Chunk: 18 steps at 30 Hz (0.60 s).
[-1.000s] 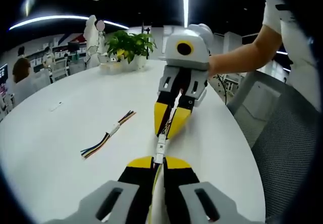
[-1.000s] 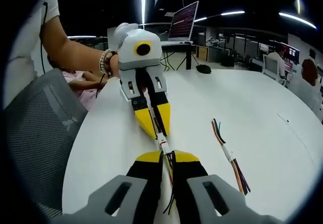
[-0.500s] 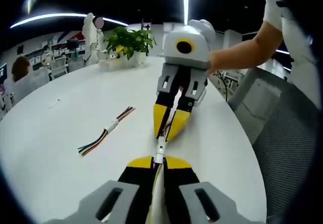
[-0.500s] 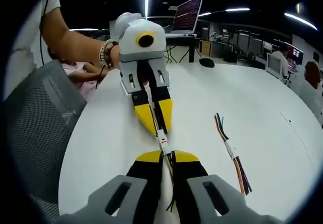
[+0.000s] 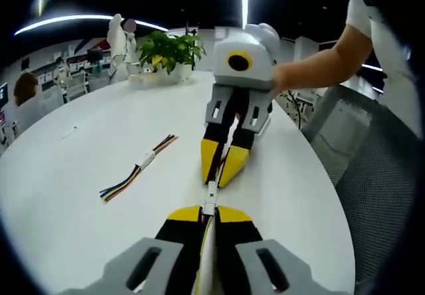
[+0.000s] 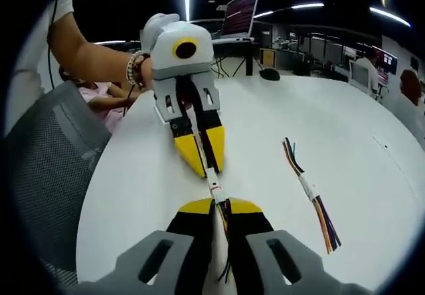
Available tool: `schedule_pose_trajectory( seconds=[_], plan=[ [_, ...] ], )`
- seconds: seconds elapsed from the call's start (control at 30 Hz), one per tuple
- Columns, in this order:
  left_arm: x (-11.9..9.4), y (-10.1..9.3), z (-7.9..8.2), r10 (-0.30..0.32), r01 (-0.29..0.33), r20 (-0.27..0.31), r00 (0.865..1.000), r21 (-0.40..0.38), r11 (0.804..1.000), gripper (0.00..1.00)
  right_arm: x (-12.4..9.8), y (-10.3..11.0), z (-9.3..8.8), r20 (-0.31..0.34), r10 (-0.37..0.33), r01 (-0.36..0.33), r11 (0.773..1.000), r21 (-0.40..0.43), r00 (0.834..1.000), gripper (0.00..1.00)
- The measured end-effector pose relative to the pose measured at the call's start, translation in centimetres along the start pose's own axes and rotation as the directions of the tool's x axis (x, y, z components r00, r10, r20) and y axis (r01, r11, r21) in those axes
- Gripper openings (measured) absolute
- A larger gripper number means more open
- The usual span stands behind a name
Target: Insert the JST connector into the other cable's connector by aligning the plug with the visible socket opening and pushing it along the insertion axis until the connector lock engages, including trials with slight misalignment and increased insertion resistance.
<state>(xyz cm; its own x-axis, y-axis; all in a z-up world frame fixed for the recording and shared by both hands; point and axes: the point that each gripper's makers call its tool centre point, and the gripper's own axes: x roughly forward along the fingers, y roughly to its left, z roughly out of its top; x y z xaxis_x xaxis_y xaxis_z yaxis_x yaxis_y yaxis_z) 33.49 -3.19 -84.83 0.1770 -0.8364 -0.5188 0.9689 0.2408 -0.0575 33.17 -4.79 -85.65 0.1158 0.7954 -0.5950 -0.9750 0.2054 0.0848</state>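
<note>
Now white JST connector between both hand-held grippers, left and right, each clamped on its cable.

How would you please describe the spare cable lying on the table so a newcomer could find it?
Start at the round white table. Beside the two yellow-tipped claws meeting tip to tip lies a loose multicoloured wire bundle with a white connector at its middle. Unlike the cable between the claws, nothing holds it.
</note>
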Motion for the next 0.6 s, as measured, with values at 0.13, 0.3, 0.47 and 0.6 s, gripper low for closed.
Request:
schedule_pose_trajectory(
  seconds=[0.13,0.3,0.47,0.6],
  plan=[
    [0.06,-0.07,-0.09,-0.001,0.001,-0.004,1.000,0.005,1.000,0.01,0.02,0.06,-0.03,0.003,0.004,-0.004,1.000,0.006,1.000,0.04],
    [0.11,-0.03,-0.19,0.001,-0.001,-0.006,1.000,0.008,1.000,0.01,-0.07,0.11,0.08,0.012,0.010,-0.011,1.000,0.021,1.000,0.04],
    [0.10,-0.05,-0.02,0.002,-0.002,0.000,1.000,0.010,1.000,0.01,-0.02,0.06,0.14,0.017,0.007,-0.007,1.000,0.027,1.000,0.04],
    [-0.22,0.00,-0.13,0.002,-0.002,0.008,1.000,-0.001,1.000,0.01,-0.12,0.15,0.47,0.047,0.009,-0.011,0.999,0.050,0.999,0.04]
  ],
)
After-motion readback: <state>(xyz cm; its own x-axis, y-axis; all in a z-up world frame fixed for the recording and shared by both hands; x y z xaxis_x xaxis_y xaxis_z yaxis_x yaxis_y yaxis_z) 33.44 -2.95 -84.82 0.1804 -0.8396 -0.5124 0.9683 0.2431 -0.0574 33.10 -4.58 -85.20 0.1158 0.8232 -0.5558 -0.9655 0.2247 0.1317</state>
